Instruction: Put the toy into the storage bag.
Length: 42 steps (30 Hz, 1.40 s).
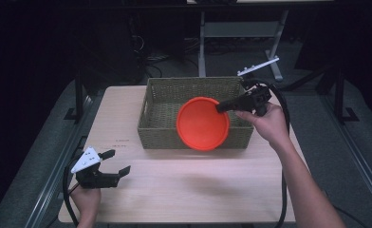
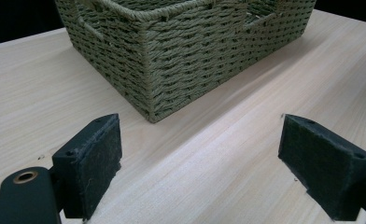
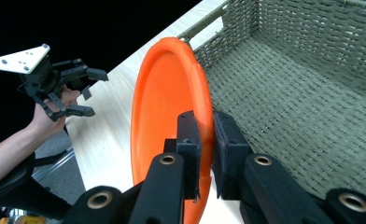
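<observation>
Nearest the person, at the table's (image 1: 184, 190) front left corner, the left tongs (image 1: 119, 162) rest low over the wood with jaws spread wide and nothing between them. The left gripper view looks along those two black pads (image 2: 95, 158) across bare light wood to a near corner of the woven basket (image 2: 190, 56) — its coarse olive weave is plain there, as are the handle slots in its walls.

Farther in, the right tongs (image 1: 220, 108) pinch the rim of an orange plate (image 1: 202, 123), holding it on edge and tilted, over the basket's (image 1: 152, 116) near wall, partly inside. The right gripper view shows what the high view cannot: the jaws pressed on either side of the plate's rim (image 3: 172, 116), the plate's hollow face turned away from the basket's woven floor (image 3: 288, 116), and (farther off) the other hand with its open tongs (image 3: 90, 91) and grey plate.

A small dark marking sits on the table left of the basket — too small to read.
</observation>
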Available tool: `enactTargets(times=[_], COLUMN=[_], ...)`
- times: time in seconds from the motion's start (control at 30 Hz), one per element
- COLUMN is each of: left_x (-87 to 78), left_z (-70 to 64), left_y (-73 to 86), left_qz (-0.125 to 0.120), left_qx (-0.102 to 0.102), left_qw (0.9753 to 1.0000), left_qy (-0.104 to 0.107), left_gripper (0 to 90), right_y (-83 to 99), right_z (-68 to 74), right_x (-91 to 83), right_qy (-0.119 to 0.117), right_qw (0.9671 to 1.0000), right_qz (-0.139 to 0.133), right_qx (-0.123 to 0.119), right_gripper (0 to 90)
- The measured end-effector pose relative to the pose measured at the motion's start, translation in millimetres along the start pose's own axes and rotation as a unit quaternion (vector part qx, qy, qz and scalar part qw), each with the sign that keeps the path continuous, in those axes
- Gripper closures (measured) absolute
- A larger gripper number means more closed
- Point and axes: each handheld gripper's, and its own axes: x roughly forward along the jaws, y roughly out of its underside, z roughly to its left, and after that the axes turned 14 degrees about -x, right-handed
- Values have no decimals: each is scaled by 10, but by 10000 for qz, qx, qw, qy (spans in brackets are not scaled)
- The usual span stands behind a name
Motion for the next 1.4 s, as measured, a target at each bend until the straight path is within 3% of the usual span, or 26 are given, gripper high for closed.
enactTargets(times=[0.43,0.9,1.4], left_x=[-7,-7,-6], left_z=[9,6,2], left_y=[-3,-4,-3], left_qz=[-49,-45,-42], left_qx=[-8,14,11], left_qw=[10000,10000,10000], left_qy=[8,11,20], left_gripper=[126,126,126], right_y=[-217,-308,-454], right_z=[-132,-276,-490], right_x=[80,125,238], right_qy=[88,184,438], right_qw=[9999,9994,9973], right_qz=[18,-14,-1], right_qx=[135,299,584], right_gripper=[819,819,819])
